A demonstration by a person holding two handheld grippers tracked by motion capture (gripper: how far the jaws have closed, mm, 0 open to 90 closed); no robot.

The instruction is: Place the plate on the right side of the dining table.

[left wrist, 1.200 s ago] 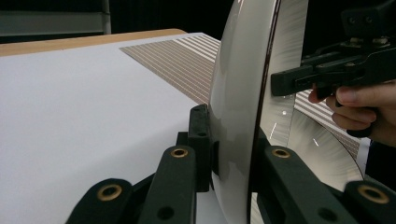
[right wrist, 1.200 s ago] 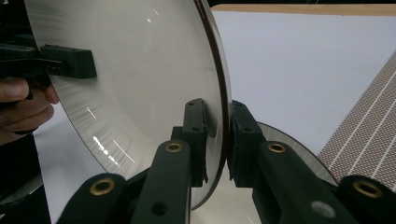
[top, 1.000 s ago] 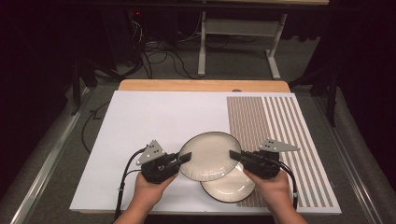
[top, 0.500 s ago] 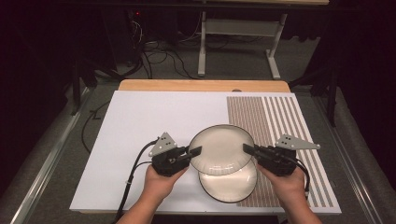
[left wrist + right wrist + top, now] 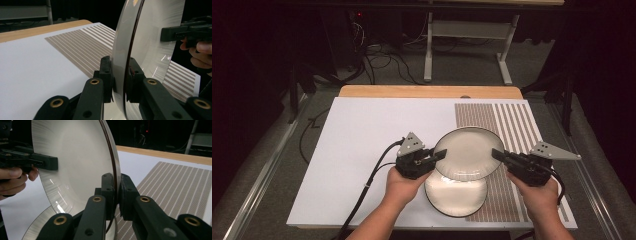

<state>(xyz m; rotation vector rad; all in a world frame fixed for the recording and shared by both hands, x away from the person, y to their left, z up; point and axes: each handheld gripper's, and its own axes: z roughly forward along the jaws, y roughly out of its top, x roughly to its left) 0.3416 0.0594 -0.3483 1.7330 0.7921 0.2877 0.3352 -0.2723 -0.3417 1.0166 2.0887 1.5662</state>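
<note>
We hold upper plate point(image 5: 469, 152) between left gripper point(image 5: 438, 156) and right gripper point(image 5: 498, 155), both clamped on rim | risk: uneven pull slips it onto lower plate point(image 5: 455, 197) beneath.

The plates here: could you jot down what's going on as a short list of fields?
held thing: upper plate, lifted above the table
left gripper: shut on the upper plate's left rim
right gripper: shut on its right rim
second plate: lies flat on the mat, partly under the held one
mat: white, with brown stripes at its right side
hands: one on each gripper, coming in from the near edge
</note>
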